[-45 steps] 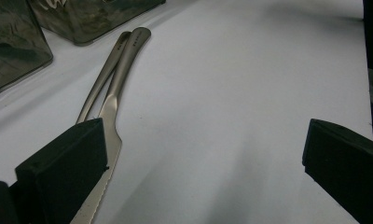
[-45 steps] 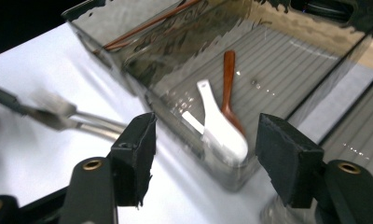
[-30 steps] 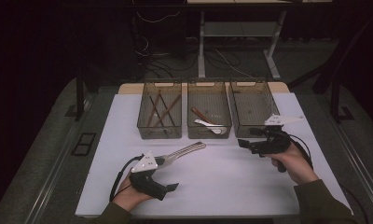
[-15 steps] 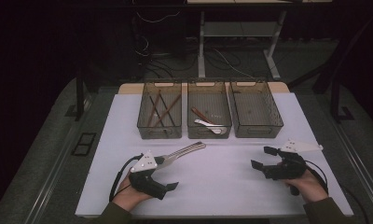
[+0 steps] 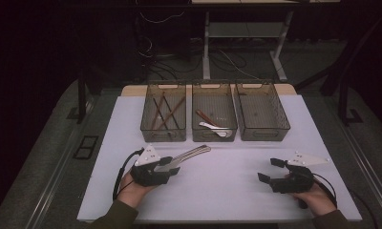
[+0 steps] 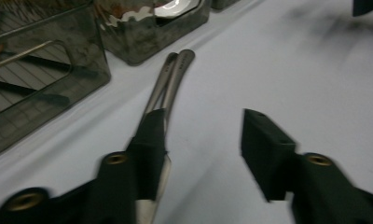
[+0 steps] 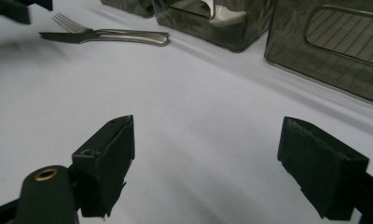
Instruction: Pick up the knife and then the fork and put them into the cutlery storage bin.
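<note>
Metal fork and knife (image 5: 191,154) lie flat, handles toward the bins; left claw (image 5: 172,164) closing astride them, not yet clamped; right claw (image 5: 270,170) released

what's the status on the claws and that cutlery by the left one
Left claw closing, one pad at the fork and knife, not yet clamped. Right claw open, empty over the white mat. Nothing in the way.
</note>
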`<act>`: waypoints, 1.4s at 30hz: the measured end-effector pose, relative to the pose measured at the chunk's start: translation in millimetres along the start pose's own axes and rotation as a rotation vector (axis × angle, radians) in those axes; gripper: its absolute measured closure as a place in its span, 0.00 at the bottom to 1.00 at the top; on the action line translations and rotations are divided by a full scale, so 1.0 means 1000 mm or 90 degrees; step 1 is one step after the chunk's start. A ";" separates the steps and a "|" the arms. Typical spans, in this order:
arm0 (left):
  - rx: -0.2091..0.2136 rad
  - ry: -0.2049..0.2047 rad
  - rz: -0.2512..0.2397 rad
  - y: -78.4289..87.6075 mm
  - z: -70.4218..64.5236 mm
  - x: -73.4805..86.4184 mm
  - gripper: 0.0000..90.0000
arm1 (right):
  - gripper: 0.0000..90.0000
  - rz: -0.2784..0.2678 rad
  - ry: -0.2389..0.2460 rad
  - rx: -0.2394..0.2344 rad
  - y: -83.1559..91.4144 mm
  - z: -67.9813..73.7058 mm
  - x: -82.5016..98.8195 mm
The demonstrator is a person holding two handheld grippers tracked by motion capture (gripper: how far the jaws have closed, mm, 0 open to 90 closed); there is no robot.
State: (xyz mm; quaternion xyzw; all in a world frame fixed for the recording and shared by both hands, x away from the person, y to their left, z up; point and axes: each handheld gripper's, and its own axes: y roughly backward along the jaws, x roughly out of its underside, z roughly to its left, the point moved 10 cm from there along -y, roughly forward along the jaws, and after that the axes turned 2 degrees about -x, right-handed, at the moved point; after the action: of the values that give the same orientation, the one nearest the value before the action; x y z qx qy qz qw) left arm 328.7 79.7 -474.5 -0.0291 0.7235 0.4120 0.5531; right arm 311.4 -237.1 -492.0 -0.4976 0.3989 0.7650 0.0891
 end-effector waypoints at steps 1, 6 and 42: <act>0.001 0.004 0.002 -0.002 0.001 -0.002 0.70 | 0.20 0.003 0.002 -0.001 -0.001 0.000 0.001; 0.003 0.019 0.033 -0.016 0.006 -0.009 0.96 | 0.20 0.009 0.002 -0.004 -0.002 0.000 0.002; -0.033 -0.033 0.135 -0.084 0.022 -0.012 0.99 | 0.20 0.004 -0.003 -0.016 0.000 0.000 0.002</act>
State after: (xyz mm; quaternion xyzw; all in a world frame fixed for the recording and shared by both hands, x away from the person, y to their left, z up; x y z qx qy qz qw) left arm 391.9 33.0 -512.8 0.0441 0.6972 0.4871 0.5241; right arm 310.3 -237.8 -493.2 -0.4960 0.3905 0.7713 0.0815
